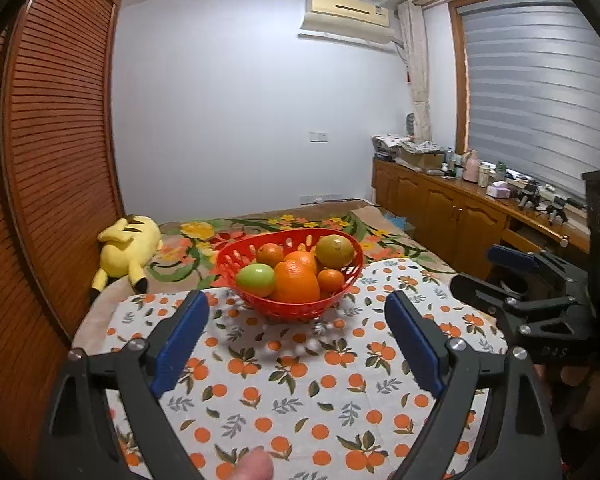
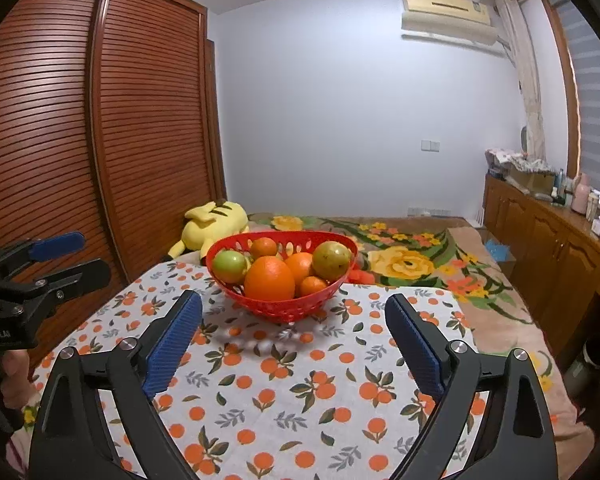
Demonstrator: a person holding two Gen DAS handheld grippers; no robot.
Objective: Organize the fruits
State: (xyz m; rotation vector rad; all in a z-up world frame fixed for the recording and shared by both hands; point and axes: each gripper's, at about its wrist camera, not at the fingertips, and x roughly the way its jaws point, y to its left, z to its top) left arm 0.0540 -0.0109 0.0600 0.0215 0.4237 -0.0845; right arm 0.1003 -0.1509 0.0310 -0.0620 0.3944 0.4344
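Observation:
A red perforated basket point(image 1: 296, 310) point(image 2: 284, 310) stands on the orange-print cloth point(image 1: 300, 392) point(image 2: 300, 392) ahead of both grippers. It holds a large orange point(image 1: 296, 282) point(image 2: 269, 279), several smaller oranges point(image 1: 330, 280) point(image 2: 312, 285), a green apple point(image 1: 256, 279) point(image 2: 230, 266) at its left and a yellow-green fruit point(image 1: 334, 251) point(image 2: 331, 260) at its right. My left gripper point(image 1: 296, 336) is open and empty, short of the basket. My right gripper point(image 2: 294, 336) is open and empty too. It also shows at the right edge of the left wrist view point(image 1: 496, 268).
The cloth covers a small table beside a bed with a floral blanket point(image 2: 412, 256). A yellow plush toy point(image 1: 128, 248) point(image 2: 212, 224) lies at the far left by a louvred wooden wardrobe point(image 2: 100, 140). Wooden cabinets point(image 1: 452, 208) with clutter run along the right.

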